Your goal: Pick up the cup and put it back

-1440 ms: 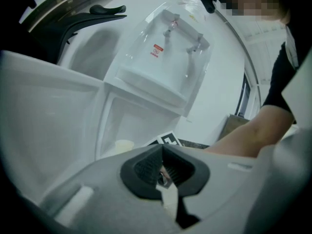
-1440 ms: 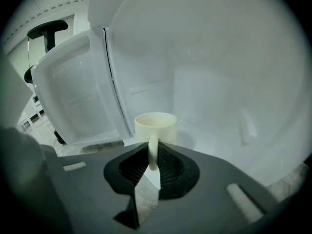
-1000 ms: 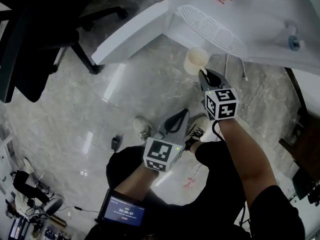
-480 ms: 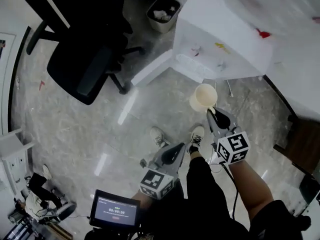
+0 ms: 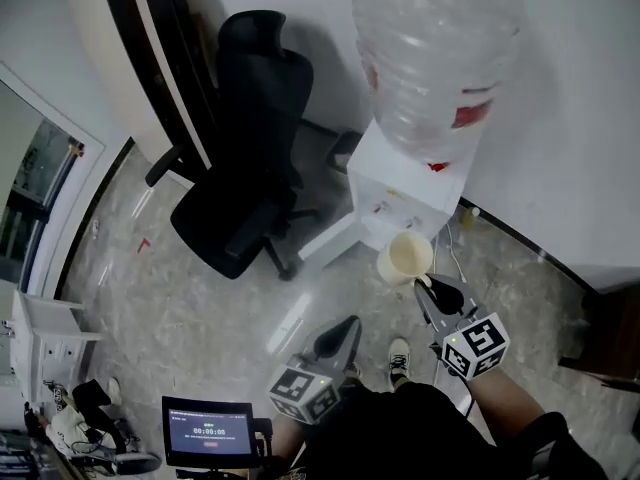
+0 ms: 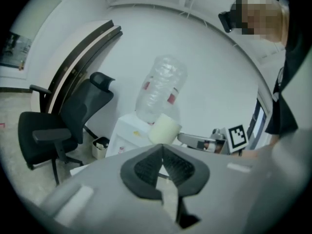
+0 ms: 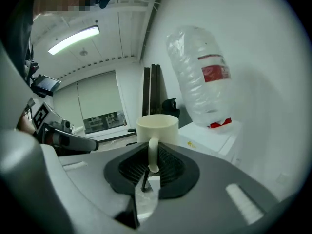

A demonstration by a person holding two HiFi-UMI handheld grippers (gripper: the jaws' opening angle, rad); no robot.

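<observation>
Jaws of our right gripper (image 5: 428, 286) pinch the cup (image 5: 404, 257) by its handle.
Our left gripper (image 5: 347, 324), beside it, is closed on nothing.

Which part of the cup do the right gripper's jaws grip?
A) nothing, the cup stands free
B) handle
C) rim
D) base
B: in the right gripper view the right gripper's jaws are closed on the thin handle of the cup, and the cup's body stands upright just past the jaw tips.
</observation>
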